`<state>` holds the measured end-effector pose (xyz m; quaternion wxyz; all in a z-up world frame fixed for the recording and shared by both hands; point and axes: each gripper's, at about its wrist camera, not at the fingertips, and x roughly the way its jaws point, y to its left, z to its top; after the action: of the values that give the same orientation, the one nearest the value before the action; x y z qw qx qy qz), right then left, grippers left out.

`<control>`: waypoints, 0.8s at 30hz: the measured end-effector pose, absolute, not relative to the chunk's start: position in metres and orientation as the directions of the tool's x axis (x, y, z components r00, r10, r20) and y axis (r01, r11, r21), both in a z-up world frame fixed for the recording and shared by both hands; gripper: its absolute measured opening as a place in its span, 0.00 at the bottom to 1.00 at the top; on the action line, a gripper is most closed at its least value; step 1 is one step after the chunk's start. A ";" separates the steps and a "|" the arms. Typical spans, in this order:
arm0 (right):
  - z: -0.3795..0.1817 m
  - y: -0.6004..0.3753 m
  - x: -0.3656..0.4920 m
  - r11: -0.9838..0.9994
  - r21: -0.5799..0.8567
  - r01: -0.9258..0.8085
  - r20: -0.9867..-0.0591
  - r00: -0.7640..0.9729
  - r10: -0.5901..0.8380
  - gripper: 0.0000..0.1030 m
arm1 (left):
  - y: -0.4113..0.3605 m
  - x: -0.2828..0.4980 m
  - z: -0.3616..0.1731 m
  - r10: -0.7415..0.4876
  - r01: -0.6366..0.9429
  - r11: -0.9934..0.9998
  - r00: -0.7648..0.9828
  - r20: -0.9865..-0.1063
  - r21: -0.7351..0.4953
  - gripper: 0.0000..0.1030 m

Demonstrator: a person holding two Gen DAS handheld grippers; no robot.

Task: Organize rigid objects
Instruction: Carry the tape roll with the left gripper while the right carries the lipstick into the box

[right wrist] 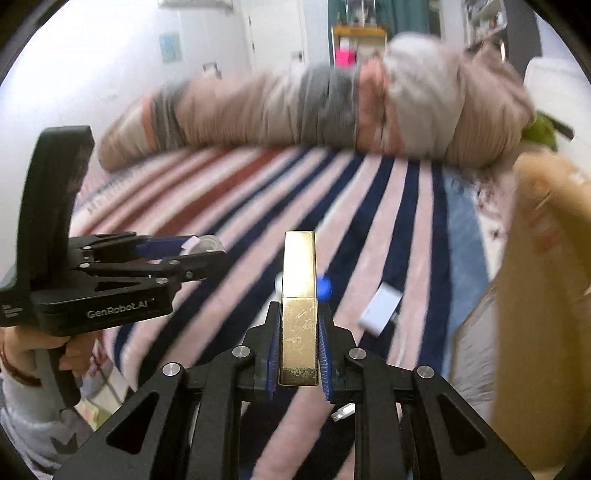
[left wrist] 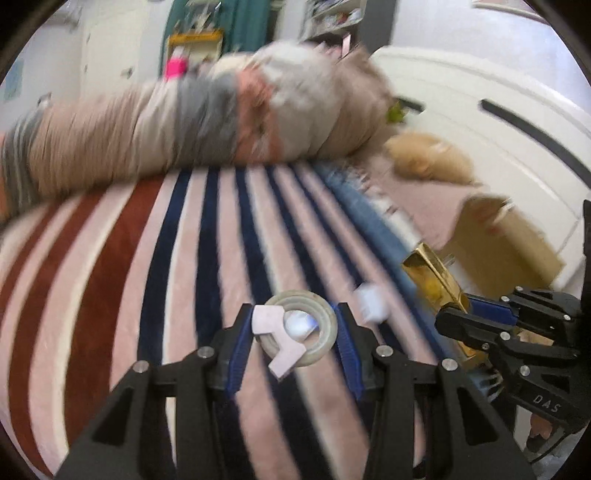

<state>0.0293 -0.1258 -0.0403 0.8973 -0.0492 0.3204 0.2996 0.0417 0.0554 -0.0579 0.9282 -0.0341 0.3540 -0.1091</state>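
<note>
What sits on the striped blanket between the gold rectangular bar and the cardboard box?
A small white rectangular block lies there on the blanket, seen in the right wrist view.

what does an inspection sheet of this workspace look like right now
surface: striped blanket on a bed, red, pink and navy bands.
job's things: tape roll between the left fingers; gold box between the right fingers; white adapter loose on the blanket; cardboard box at the right edge.
clutter: rolled bedding across the far side; a small blue thing behind the gold box, too blurred to name.
grippers: left gripper shut on the tape roll; right gripper shut on the gold box, both held above the blanket.
cables: nothing seen.
surroundings: white wall, teal curtain, pink item on a far shelf.
</note>
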 end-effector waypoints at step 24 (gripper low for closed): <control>-0.048 -0.331 0.048 0.983 -0.010 -0.184 -0.654 0.745 0.133 0.13 | -0.176 0.065 0.020 -0.509 0.593 0.798 0.567 -0.647 -0.108 0.39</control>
<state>0.0482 -0.3315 -0.0484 0.9334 -0.0368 0.3467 0.0848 0.0653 -0.1763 0.0200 0.8832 0.0606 0.3450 -0.3119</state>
